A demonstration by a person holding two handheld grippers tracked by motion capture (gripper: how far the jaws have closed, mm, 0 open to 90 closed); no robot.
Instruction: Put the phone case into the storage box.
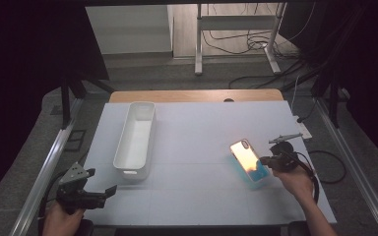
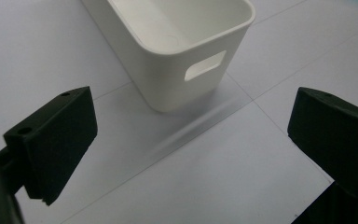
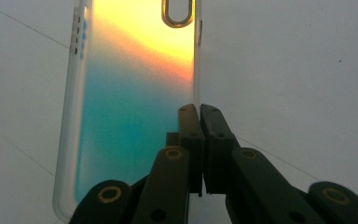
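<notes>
Nearest in the high view: two hands at the near table edge, each with a gripper. Left gripper (image 1: 101,189) low at the near left corner, jaws spread wide with nothing between them. Right gripper (image 1: 266,160) at the right, pinched on the right edge of a phone case (image 1: 248,160) (orange-yellow at the far end, teal at the near end), which sits right of centre on the white table (image 1: 197,147). Long white bin (image 1: 136,138) left of centre, lengthwise from near to far, inside bare as far as can be seen. Well apart from the case.

Left gripper view: black pads (image 2: 58,140) far apart at both sides, table between them. Beyond, the near end of the bin (image 2: 177,60) with its slot handle, upright on the table; visible interior holds nothing.

Right gripper view: jaws clenched together on the thin clear rim of the phone case (image 3: 135,93), along its right long side. Case lifted on that edge (tilted, left side lower). Camera cutout (image 3: 177,11) at the far end.
</notes>
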